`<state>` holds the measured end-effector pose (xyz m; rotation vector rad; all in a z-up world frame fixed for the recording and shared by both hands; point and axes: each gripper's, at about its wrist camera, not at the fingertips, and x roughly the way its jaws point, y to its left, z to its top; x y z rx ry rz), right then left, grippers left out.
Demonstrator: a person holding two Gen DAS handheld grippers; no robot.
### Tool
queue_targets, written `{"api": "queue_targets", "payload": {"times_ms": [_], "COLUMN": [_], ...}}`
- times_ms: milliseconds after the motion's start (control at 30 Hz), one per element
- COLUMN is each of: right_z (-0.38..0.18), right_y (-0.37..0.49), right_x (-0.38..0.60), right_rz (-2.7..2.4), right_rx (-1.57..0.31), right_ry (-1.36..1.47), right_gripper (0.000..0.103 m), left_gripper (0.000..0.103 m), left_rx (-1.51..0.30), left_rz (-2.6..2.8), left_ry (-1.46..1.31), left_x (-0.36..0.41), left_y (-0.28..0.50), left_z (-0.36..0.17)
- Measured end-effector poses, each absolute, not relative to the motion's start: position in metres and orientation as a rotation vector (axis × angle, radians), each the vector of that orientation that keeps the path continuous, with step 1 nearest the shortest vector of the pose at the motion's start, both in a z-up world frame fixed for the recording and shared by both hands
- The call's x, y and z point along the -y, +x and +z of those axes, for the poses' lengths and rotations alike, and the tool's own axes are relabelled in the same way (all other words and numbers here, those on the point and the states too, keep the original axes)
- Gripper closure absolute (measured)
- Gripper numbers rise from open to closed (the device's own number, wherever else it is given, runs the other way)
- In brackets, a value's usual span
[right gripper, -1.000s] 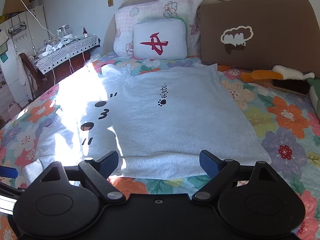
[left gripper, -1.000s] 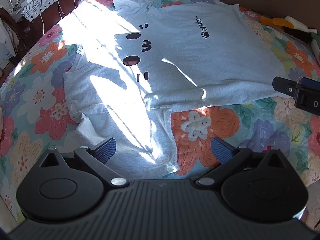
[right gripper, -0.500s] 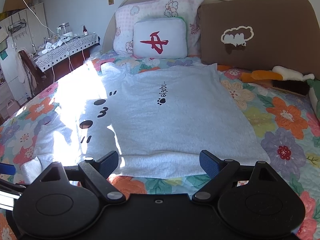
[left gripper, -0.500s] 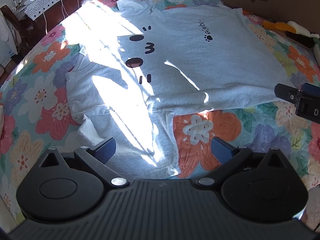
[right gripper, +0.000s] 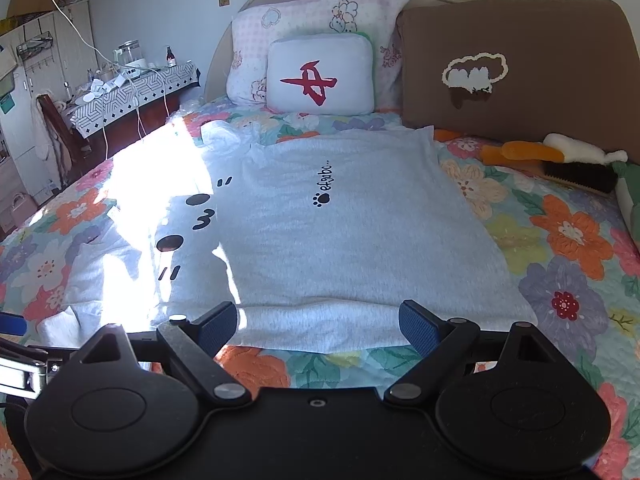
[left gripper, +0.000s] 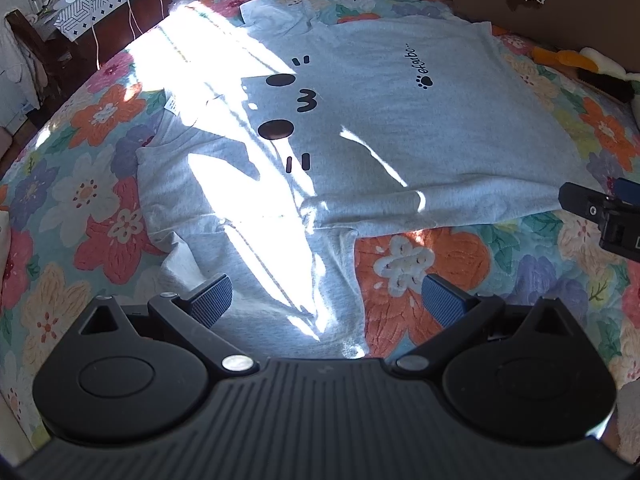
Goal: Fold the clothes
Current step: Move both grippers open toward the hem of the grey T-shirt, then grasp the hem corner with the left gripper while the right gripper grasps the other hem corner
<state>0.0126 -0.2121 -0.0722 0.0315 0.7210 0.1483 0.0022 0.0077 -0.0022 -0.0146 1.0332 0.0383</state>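
A grey T-shirt [left gripper: 360,120] with a black cat face and paw print lies spread flat on the floral quilt, neck to the left, hem to the right. It also shows in the right wrist view [right gripper: 340,248]. My left gripper [left gripper: 326,300] is open and empty, just above the near sleeve [left gripper: 264,288]. My right gripper [right gripper: 318,326] is open and empty, over the shirt's near side edge. It shows at the right edge of the left wrist view [left gripper: 600,208].
The floral quilt [right gripper: 560,240] covers the bed. A pink pillow [right gripper: 312,16], a white cushion [right gripper: 320,76] and a brown cushion [right gripper: 520,72] stand at the headboard. Plush toys [right gripper: 552,156] lie at the right. A cluttered side table [right gripper: 132,84] stands left of the bed.
Both grippers have drawn back slightly toward me, so the shirt sits a bit farther and lower in view. Both stay open and empty.
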Motion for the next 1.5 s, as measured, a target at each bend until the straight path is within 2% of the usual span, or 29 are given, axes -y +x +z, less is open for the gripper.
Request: {"api": "queue_targets", "payload": {"times_ms": [467,767,1067,1167,1333,1500], "right_z": [-0.072,-0.072,-0.084,-0.096,-0.123,-0.136], "right_y": [0.012,0.014,0.029,0.041,0.076,0.102], "right_x": [0.210,0.211,0.203,0.194,0.165,0.113], "right_rz": [0.150,0.151,0.238,0.297,0.467,0.594], "right_rx": [-0.721,-0.720,-0.790,-0.853,-1.030,-1.139], "right_ry": [0.025,0.033,0.113,0.166,0.259,0.174], "right_gripper": [0.012,0.012,0.012,0.012,0.012,0.013], "left_gripper": [0.000,0.000,0.000,0.004,0.020,0.022], "left_rx": [-1.029,-0.913,-0.958,-0.979,-1.026,-1.110], "left_rz": [0.053,0.079,0.179,0.228,0.263,0.295], "left_ry": [-0.015,-0.095,-0.148,-0.199,-0.229,-0.273], "left_x": [-0.010,-0.028,-0.070,-0.094,-0.121,-0.143], "left_y": [0.003,0.007,0.028,0.033,0.038,0.041], "left_z": [-0.003,0.001,-0.032,-0.047,-0.069,-0.086]}}
